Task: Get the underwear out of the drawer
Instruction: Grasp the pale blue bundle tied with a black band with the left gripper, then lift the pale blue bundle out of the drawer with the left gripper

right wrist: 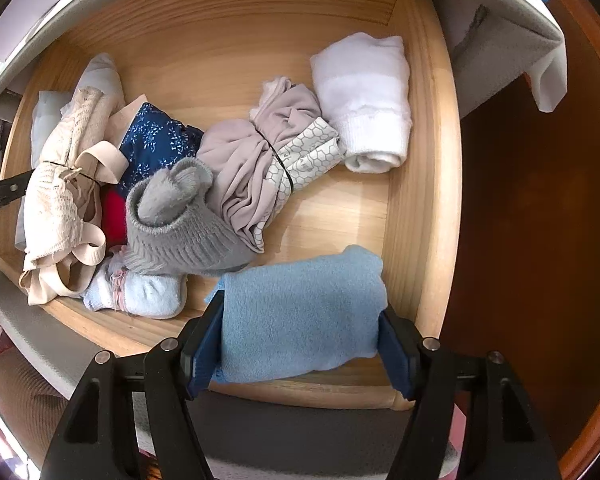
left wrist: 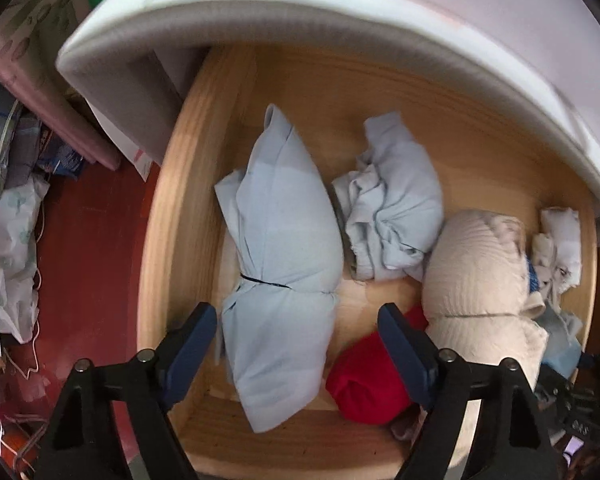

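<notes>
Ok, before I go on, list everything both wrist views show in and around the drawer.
drawer: one, light wood, open under both grippers
tied bundle: one, pale blue, between the left jaws
crumpled cloth: one, pale blue, right of it
red item: one, by the front wall
cream knit bundle: one, tied, right of the red item
blue towel roll: one, clamped at the drawer front
white roll: one, back right corner
grey knit item: one, middle
taupe bundle: one, tied, middle
navy print cloth: one, left of centre
lace bra: one, beige, left
left gripper: open
right gripper: shut on towel roll
</notes>
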A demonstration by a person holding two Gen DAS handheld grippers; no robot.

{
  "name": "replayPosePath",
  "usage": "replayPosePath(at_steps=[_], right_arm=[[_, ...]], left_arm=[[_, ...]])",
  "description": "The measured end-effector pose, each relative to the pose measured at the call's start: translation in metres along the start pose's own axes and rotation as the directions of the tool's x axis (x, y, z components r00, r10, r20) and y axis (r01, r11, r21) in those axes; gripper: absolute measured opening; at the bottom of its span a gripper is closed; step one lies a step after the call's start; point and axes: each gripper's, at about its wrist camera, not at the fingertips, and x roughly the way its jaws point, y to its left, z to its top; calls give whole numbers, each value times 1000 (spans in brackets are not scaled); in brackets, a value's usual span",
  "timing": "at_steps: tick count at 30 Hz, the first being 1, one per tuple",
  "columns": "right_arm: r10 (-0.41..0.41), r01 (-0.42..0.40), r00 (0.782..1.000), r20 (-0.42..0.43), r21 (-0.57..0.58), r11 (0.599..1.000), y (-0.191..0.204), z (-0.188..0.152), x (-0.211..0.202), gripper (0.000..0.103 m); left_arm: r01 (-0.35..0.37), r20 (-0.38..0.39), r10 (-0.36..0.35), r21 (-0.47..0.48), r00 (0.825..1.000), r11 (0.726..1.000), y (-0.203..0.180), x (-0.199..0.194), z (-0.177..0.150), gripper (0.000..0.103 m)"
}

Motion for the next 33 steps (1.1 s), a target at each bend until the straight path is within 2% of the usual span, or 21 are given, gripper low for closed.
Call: replayPosePath(at_steps=[2, 9, 11, 13, 20, 23, 26, 27, 33], right_arm=[[-2, 2, 1000, 0, -1, 1000, 13, 5, 24, 66], [1, -1, 1000, -3, -1, 1000, 27, 12, 49, 66], [1, -1, 1000, -2, -2, 1000, 28, 13, 51, 66], [2, -2, 1000, -3, -2, 1000, 31, 14, 56, 67], [5, -5, 1000, -2, -1, 1000, 34, 16, 62, 67], [4, -4, 1000, -3, -3, 1000, 37, 16, 65, 67], [7, -7, 1000, -7, -2, 1000, 39, 17, 69, 67], [7, -8, 1000, -8, -1, 1000, 40, 17, 70, 67], [7, -7, 1000, -8, -3, 1000, 42, 18, 74, 67]], left_arm=[[-9, -17, 9, -9, 1000, 1000, 0, 9, 2, 85], [-58, -76, 59, 14, 995, 998, -9, 22, 11, 83], [-64, -91, 65, 17, 994, 998, -10, 25, 14, 79], [-86, -97, 86, 12, 992, 996, -10, 27, 16, 62], [-144, -91, 146, 31, 985, 989, -16, 35, 21, 61], [-128, -85, 130, 26, 988, 991, -13, 34, 22, 54], [-88, -88, 88, 5, 992, 996, -7, 29, 18, 42], [-69, -91, 68, -4, 994, 998, -3, 27, 17, 35], [-37, -96, 37, 1, 995, 999, 8, 16, 15, 31]])
